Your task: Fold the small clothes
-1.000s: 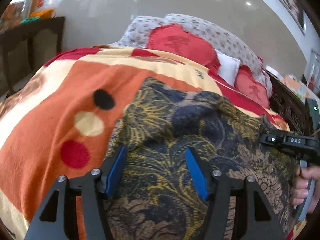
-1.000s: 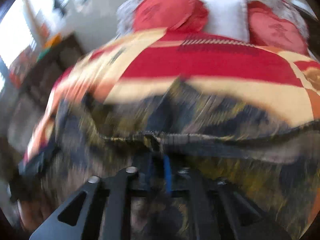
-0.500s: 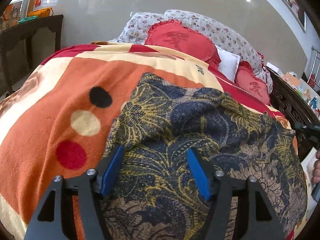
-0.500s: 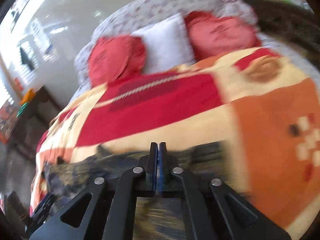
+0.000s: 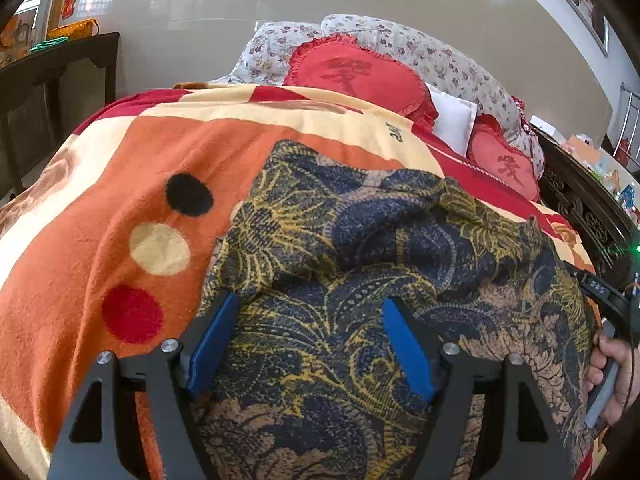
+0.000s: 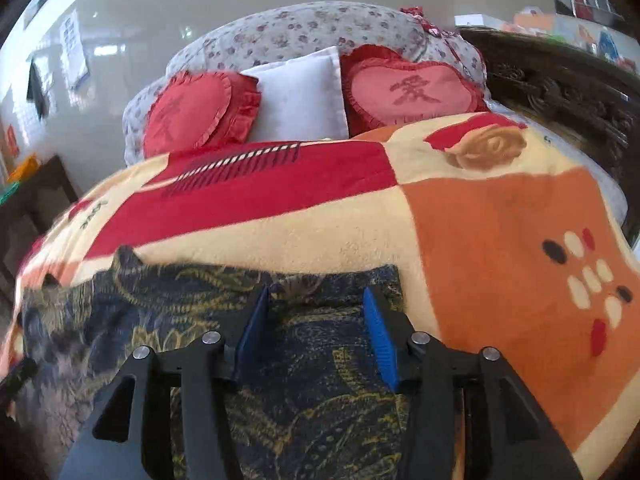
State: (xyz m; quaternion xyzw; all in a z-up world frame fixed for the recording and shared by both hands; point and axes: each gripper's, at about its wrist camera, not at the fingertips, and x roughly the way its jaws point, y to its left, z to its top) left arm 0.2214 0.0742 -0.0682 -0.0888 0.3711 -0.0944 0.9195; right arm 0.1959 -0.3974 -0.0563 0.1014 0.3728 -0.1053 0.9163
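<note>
Garment [image 5: 352, 280]: dark navy cloth with a gold and tan floral print, lying rumpled on the blanket at the near edge of the bed, spread across its width. Far edge raised in soft folds; a corner peaks upward toward the left in the right wrist view [image 6: 124, 256].

Left hand-held gripper [image 5: 310, 344]: jaws spread wide, blue pads [image 5: 212, 344] apart with the garment's cloth lying between and beneath them; nothing clamped.

Right hand-held gripper [image 6: 316, 332]: jaws parted, blue pads [image 6: 378, 340] apart above the garment's far right corner; nothing clamped. Its body and the hand [image 5: 612, 376] on its handle show at the right edge of the left wrist view.

Blanket [image 6: 500, 248]: fleece, blocks of orange, cream and red, with black, cream and red dots; covers the bed.

Cushions: two red heart-shaped cushions [image 6: 404, 92] with frilled borders and a white pillow [image 6: 300, 96] between them, at the head of the bed against floral-print bedding [image 6: 320, 32].

Dark carved wooden frame [image 6: 560, 84]: along the bed's right side.

Dark wooden furniture [image 5: 52, 88]: beside the bed's left side.
</note>
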